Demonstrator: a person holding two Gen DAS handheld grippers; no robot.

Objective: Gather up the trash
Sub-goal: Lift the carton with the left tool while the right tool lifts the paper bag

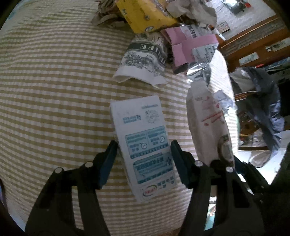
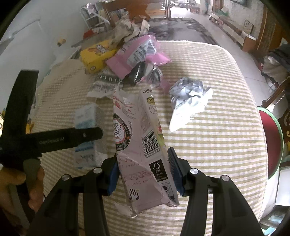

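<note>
**Both grippers astride cartons on the striped cloth**

At the left of the striped cloth [image 1: 45, 90], the left gripper [image 1: 143, 152] straddles a white carton [image 1: 143, 138] printed in blue. Its jaws stand apart, one blue pad on each side of the carton; the left pad looks to touch the edge, the right one sits just beside it, and a firm grip cannot be told. The carton lies flat, its long side pointing away from the camera.

Beyond it lies a paper cup [image 1: 145, 58] on its side, mouth toward the gripper. Behind the cup sit a yellow box [image 1: 145, 16] and pink wrappers [image 1: 188, 47], heaped together.

To the right, the pink carton [image 2: 141, 145] lies between the pads of the right gripper [image 2: 143, 167]. The left pad presses its side and the right pad meets its other edge, so it appears clamped. Further right a crumpled paper [image 2: 188, 101] rests alone on the cloth, well apart from the heap.
</note>
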